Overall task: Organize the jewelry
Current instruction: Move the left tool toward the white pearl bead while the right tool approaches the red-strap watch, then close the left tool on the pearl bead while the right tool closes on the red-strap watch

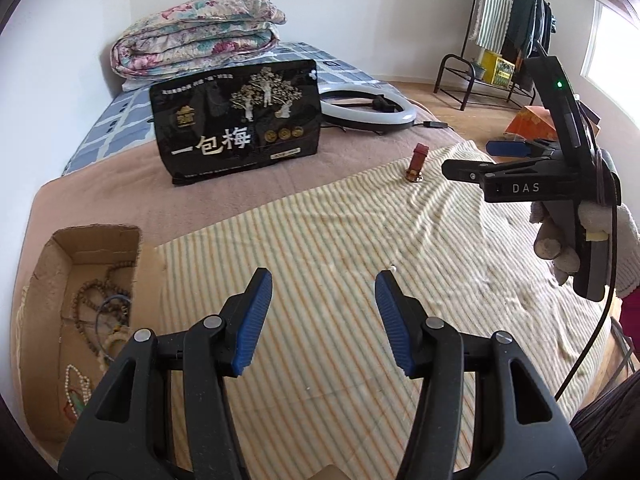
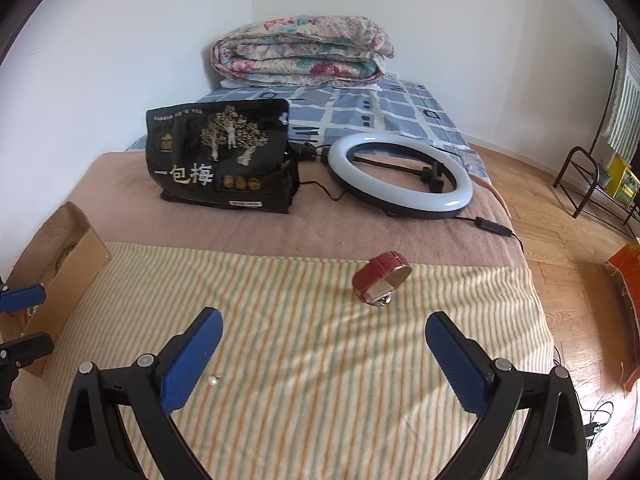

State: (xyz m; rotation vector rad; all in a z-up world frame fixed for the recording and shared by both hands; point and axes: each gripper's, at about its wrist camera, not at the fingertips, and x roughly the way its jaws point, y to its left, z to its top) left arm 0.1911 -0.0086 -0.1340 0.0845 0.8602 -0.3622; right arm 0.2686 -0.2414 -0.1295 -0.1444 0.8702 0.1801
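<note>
A cardboard box (image 1: 48,264) at the left holds several bead necklaces and bracelets (image 1: 100,300); it also shows in the right wrist view (image 2: 60,256). A red-strapped watch (image 2: 382,278) stands on the striped towel (image 2: 304,320), and shows small in the left wrist view (image 1: 416,164). A small pearl earring (image 2: 212,380) lies on the towel near my right gripper's left finger; in the left wrist view the earring (image 1: 393,267) sits by my left gripper's right fingertip. My left gripper (image 1: 324,284) is open and empty over the towel. My right gripper (image 2: 324,328) is open and empty, short of the watch.
A black snack bag (image 2: 220,160) stands behind the towel, with a ring light (image 2: 400,176) and its cable to the right. A folded quilt (image 2: 304,52) lies at the bed's head. An orange box (image 2: 628,280), a clothes rack (image 1: 504,40) and wood floor lie to the right.
</note>
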